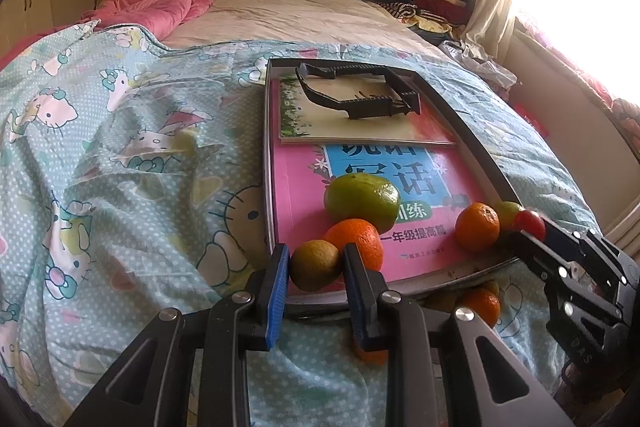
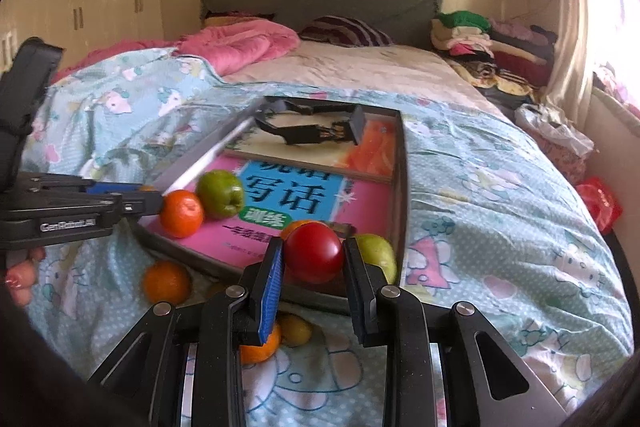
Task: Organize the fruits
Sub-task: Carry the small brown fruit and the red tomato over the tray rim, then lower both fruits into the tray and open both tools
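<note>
Now, working over the grey rectangular tray (image 1: 472, 131) lined with pink books on the quilted bed. I hold both fruits above its near edge: left gripper (image 1: 314, 263) clamps a small brownish-green round fruit (image 1: 314, 264); right gripper (image 2: 314, 259) clamps a small red round fruit (image 2: 314, 251). I'd lower each clear of the oranges, onto bare book cover, before easing the jaws.

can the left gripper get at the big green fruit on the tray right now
Probably not as things stand: the left gripper is shut on a small brownish fruit, and an orange sits between it and the big green fruit.
</note>
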The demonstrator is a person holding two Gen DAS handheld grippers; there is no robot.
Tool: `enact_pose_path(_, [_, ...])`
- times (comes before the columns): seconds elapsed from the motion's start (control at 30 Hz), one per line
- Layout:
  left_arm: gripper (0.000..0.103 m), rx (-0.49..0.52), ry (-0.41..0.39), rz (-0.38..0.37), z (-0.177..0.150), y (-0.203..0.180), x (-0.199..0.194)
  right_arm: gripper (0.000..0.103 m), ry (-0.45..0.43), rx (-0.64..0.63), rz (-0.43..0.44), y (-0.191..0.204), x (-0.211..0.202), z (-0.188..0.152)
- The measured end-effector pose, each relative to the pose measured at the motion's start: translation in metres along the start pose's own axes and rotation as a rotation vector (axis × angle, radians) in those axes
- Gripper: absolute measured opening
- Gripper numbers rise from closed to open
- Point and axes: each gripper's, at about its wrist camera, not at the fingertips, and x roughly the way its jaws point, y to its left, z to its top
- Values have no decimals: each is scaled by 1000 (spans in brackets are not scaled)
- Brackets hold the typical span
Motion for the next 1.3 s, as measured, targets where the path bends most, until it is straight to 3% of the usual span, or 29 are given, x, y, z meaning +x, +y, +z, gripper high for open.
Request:
enact_pose_path(0.33, [28,-5,-3,2,0,3,2,30,29,-14,0,6,11,-4])
enact_pose_path(0.87, [28,-17,-12,-21,-4,3,3,32,-1,-5,-1,4,11,-9])
enact_pose_path(1.03, [28,-18,-11,-25,-4,4,2,48,-30,-12,4,7,3,-12])
enact_pose_path(1.3, [34,-24,-7,-48,-6,3,0,49,-70,3,14,5,-7,-14])
